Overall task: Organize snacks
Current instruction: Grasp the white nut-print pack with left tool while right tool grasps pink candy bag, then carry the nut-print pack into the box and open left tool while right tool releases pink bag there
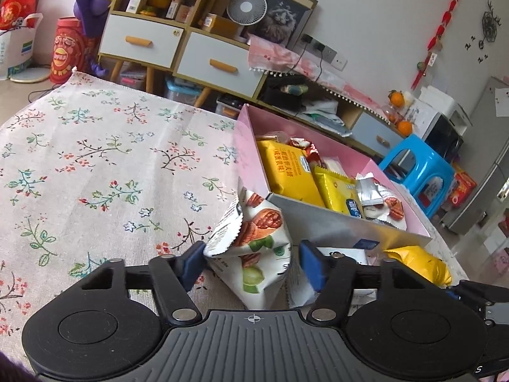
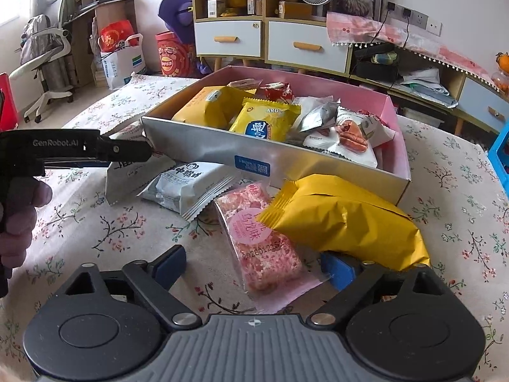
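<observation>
On the flowered worktop (image 2: 445, 165), near the pink box (image 2: 366, 95): pink bar (image 2: 261, 238), flat, wrapper probably slippery, contents likely brittle; straddled untouched by the right gripper (image 2: 254, 265). Nut packet (image 1: 254, 238), puffy, light; best gripped midway; lies between the left gripper (image 1: 251, 262) pads, contact unclear.

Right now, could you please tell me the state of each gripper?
Left gripper: jaws around the nut snack packet; contact cannot be told.
Right gripper: open, the pink snack bar lying between its jaws.
</observation>
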A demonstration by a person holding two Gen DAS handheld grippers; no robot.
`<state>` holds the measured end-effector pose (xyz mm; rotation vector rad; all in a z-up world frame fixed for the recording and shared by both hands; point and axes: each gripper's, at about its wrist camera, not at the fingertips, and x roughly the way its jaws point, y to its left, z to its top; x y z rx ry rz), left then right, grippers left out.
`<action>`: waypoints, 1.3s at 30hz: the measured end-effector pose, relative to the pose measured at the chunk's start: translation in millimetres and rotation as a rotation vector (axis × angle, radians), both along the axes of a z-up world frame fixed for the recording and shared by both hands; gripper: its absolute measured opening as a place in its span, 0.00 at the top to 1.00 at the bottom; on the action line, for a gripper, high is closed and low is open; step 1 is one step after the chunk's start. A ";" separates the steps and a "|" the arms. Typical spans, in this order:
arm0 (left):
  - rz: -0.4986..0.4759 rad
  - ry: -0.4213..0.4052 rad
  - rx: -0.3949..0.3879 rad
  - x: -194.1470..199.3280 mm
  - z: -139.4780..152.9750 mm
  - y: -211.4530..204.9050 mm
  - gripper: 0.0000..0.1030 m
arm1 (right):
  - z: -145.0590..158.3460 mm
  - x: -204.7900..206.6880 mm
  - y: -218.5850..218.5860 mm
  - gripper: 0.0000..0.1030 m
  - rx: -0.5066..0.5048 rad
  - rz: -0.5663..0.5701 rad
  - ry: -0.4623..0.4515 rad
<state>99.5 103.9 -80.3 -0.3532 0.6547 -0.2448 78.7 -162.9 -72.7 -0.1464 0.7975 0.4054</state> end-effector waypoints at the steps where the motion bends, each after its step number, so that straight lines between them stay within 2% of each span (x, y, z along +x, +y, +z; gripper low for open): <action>1: 0.004 0.002 0.004 -0.2 0.1 0.4 0.47 | 0.5 -0.6 0.7 0.25 -0.001 0.004 -0.001; 5: 0.008 0.009 -0.002 -1.6 0.8 2.4 0.47 | 3.2 -1.6 1.4 0.35 0.000 0.015 0.002; 8: 0.012 0.017 0.006 -3.7 2.2 0.9 0.47 | 5.4 -3.3 2.8 0.47 -0.003 0.024 0.000; 10: 0.013 0.022 0.009 -4.8 3.7 -0.1 0.48 | 7.0 -5.1 3.7 0.66 0.000 0.038 -0.001; 14: 0.014 0.033 0.015 -9.0 6.0 -0.2 0.48 | 11.1 -8.8 8.4 0.76 -0.016 0.058 -0.012; 26: 0.007 0.048 0.013 -22.3 15.1 3.7 0.48 | 29.0 -20.0 7.6 0.79 0.018 0.077 -0.029; 39: -0.013 0.033 0.054 -35.7 29.0 -1.6 0.48 | 46.3 -32.2 -2.9 0.79 0.048 0.057 -0.057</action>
